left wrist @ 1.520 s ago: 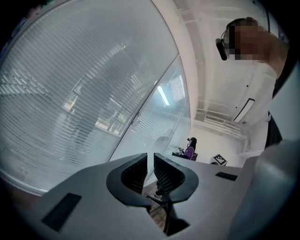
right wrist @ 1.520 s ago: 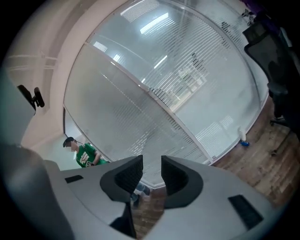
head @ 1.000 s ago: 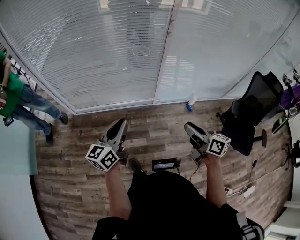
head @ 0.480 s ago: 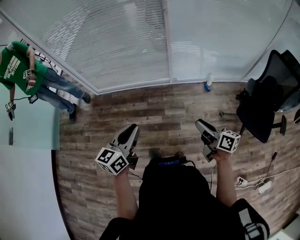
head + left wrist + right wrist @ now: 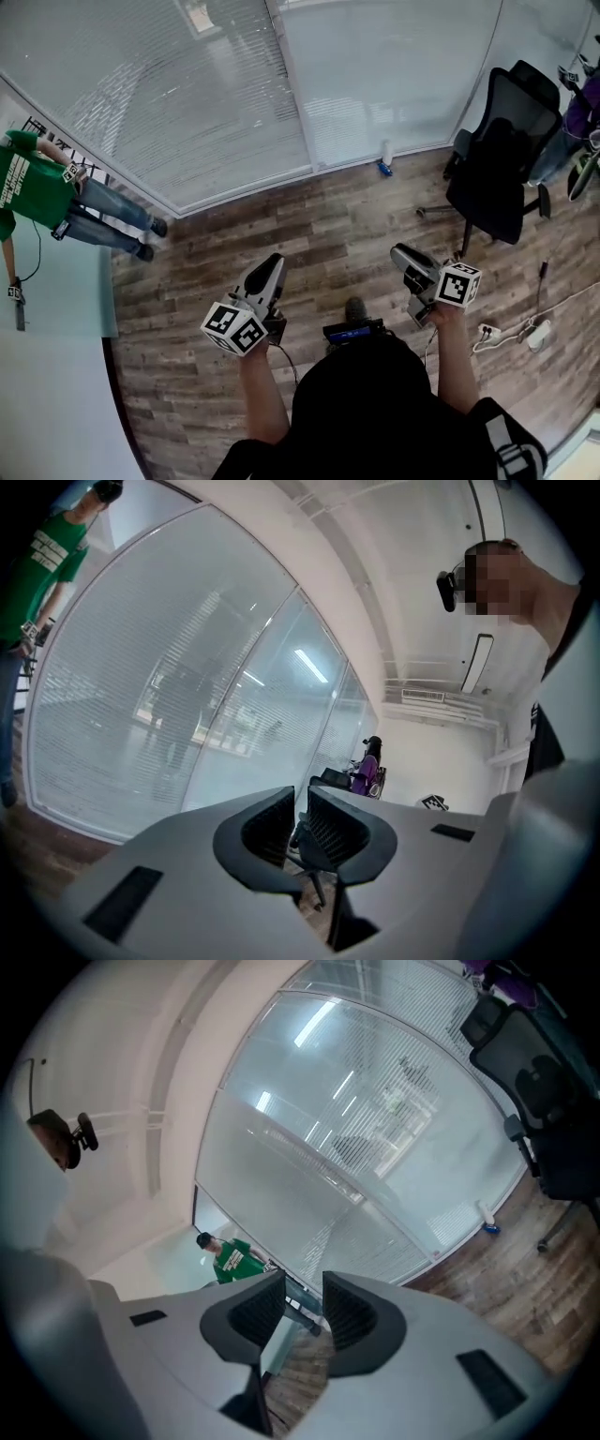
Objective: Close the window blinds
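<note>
Chair [image 5: 497,169] shifted up vs earlier, blinds [image 5: 169,103] slats horiz., L hand-held gripper [image 5: 270,263], R hand-held gripper [image 5: 401,253] both barely ajar, empty

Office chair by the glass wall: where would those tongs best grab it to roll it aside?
Probably the top rim of the backrest of the office chair, coming down from above. The backrest stands upright and its upper edge looks like the thinnest free part, while the seat and wheeled base seem too bulky for tongs to close on.

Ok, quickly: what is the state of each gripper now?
Left gripper: open by a narrow gap, holding nothing.
Right gripper: open, holding nothing.
</note>
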`<action>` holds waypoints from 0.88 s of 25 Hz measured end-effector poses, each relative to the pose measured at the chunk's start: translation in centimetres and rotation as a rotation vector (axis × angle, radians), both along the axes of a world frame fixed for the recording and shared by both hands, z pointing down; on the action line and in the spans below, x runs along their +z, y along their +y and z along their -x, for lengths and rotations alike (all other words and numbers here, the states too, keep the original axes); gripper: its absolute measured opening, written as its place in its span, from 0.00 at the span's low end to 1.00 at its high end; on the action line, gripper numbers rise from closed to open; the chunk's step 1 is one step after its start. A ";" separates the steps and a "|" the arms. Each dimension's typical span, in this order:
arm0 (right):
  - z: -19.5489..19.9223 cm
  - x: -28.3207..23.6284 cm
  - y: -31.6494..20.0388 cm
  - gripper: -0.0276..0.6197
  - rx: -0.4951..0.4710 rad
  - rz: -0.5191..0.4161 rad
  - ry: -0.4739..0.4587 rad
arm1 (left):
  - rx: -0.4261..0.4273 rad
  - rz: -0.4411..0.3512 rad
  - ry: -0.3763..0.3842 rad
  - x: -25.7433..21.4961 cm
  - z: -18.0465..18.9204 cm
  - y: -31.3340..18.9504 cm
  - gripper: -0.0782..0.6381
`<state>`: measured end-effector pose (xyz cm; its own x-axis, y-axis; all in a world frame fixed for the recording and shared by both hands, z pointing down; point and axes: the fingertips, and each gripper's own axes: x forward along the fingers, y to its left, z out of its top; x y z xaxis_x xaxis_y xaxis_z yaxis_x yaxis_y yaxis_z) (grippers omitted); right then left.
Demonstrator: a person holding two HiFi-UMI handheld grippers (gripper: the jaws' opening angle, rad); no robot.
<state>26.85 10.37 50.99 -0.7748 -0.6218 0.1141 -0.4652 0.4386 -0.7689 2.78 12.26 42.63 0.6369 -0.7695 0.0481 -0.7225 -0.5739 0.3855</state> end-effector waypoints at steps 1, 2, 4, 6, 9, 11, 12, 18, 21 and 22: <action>-0.3 -0.1 1.7 0.24 0.003 0.002 0.013 | 0.011 0.009 0.025 0.9 -0.5 1.0 0.18; -0.9 0.1 3.4 0.24 0.006 0.008 0.033 | 0.021 0.021 0.053 1.8 -1.0 1.9 0.18; -2.6 1.2 6.3 0.24 0.023 0.039 0.084 | 0.037 0.049 0.104 3.5 -2.4 3.6 0.18; -4.5 1.9 8.9 0.24 0.054 0.081 0.101 | 0.054 0.069 0.141 4.5 -3.8 5.2 0.18; -6.5 0.7 10.4 0.24 0.079 0.076 0.124 | 0.076 0.057 0.174 4.1 -5.2 6.4 0.18; -6.8 -0.5 10.2 0.24 0.071 0.047 0.128 | 0.064 0.046 0.183 3.4 -5.4 6.7 0.18; -6.5 -0.9 10.0 0.24 0.061 0.036 0.122 | 0.053 0.043 0.183 3.0 -5.4 6.9 0.18; -4.9 -2.1 10.0 0.24 -0.062 -0.021 0.054 | -0.005 0.007 0.144 1.4 -6.8 8.2 0.18; -7.2 -1.6 10.4 0.24 -0.087 -0.023 0.035 | -0.021 0.010 0.117 0.9 -9.6 8.5 0.18; -8.6 -1.3 10.6 0.24 -0.088 -0.018 0.032 | -0.017 0.014 0.108 0.7 -11.2 8.7 0.18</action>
